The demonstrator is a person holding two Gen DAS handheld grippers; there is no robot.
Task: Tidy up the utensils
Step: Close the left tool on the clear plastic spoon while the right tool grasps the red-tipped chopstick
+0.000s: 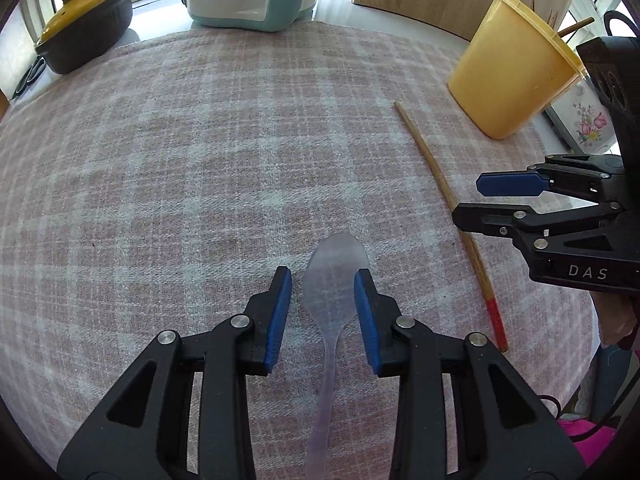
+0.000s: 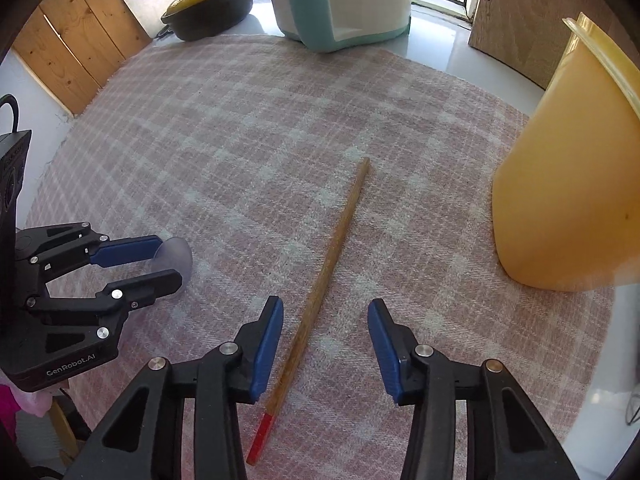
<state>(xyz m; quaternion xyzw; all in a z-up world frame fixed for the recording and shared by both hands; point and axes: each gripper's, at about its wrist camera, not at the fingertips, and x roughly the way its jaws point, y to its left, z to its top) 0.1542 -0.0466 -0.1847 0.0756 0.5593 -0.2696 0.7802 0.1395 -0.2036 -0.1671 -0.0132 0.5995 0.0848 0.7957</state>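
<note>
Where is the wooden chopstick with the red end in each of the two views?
Left wrist view: the chopstick lies at right, running from the yellow cup down to the lower right.
Right wrist view: the chopstick lies in the centre, between the right gripper's fingers.
Shared landmark: the yellow cup.

My left gripper is all black plastic: two angular fingers with triangular cut-outs, round silver rivets at the joints, and ribbed blue pads along the inner faces. My right gripper is its twin, same blue pads and same shiny rivets. Seen from the other side, the left body carries white lettering, "GenRobot.AI", while the right one shows "DAS" (the rest is cut off). A black cable loops off the top of each housing.
</note>
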